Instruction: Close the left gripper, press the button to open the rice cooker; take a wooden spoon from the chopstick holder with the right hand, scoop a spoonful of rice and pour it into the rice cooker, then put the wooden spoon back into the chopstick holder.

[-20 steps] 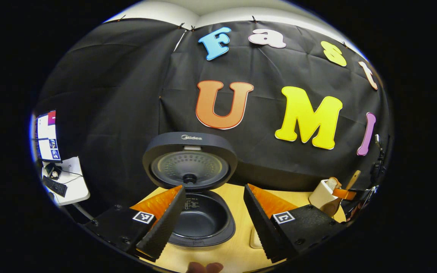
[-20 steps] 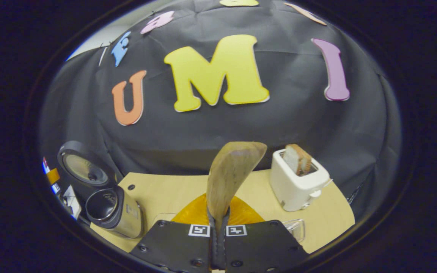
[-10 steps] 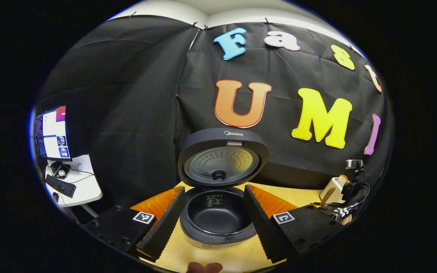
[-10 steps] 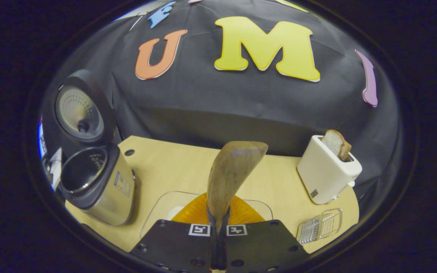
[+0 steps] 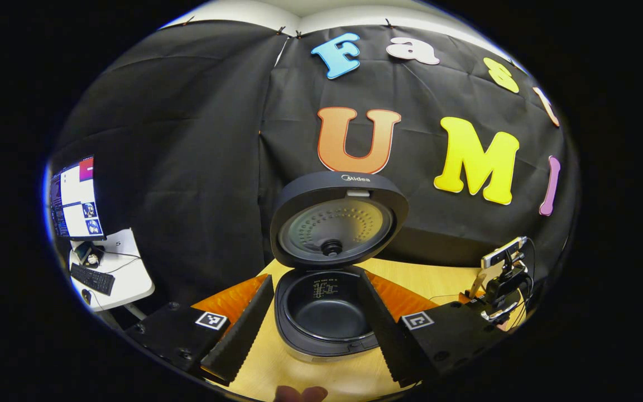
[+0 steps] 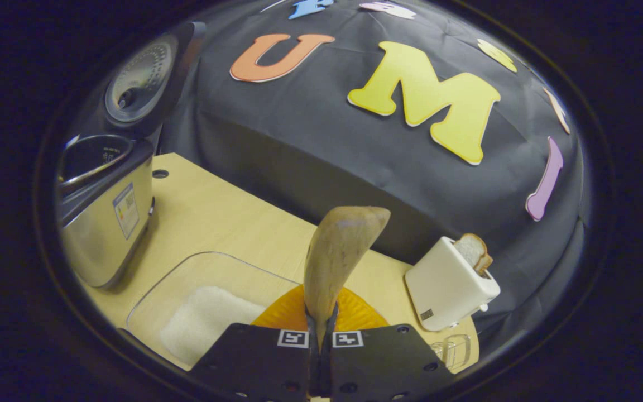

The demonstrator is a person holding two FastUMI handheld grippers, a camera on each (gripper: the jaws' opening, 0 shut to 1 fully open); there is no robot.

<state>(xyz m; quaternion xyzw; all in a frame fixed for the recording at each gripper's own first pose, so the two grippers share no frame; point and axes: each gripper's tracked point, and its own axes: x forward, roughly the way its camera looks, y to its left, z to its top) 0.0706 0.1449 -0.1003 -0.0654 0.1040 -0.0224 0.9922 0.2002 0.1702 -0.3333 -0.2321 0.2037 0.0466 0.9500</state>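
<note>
While the rice cooker (image 5: pixel 326 304) stands lid-up on the desk (image 6: pixel 226 218), the right tool (image 6: pixel 321 340) is clamped on the handle of the wooden spoon (image 6: pixel 339 254), with the left tool (image 5: pixel 315 324) spread wide before the pot. Stiff and light by appearance, the spoon is best held low on its handle as now, though the smooth wood may twist. Its long axis runs forward from the fingers, bowl uppermost, above the clear tray of rice (image 6: pixel 204 315).
</note>
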